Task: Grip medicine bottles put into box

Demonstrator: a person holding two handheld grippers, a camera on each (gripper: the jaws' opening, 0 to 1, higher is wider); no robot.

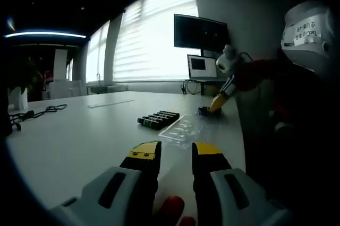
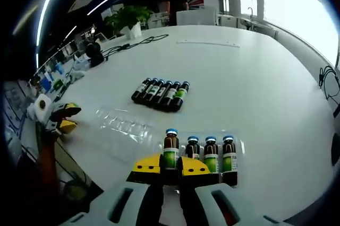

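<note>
Right gripper view: the right tongs (image 2: 170, 168) sit closed around the base of the leftmost medicine bottle (image 2: 170, 150), upright at the near edge of the bench (image 2: 255, 77). Three more upright bottles (image 2: 211, 153) stand just beside it in a row. The risk, as I judge it, is that lifting or tilting this one nudges its neighbour and topples the row, since they stand almost touching; a low grip could also let the bottle swing. Beyond lies a clear plastic tray (image 2: 125, 122), probably the box, though glare makes its pockets hard to read. Farther still, six bottles lying flat (image 2: 161, 94) form a dark bundle.

The left gripper view shows the left tongs (image 1: 176, 154) narrowly parted and holding nothing, low over the bench near the tray (image 1: 187, 127), with the lying bottles (image 1: 158, 119) past it. It also shows a monitor (image 1: 201, 33) and blinds, which the right gripper view lacks, and the right tongs (image 1: 215, 105) from afar.
</note>
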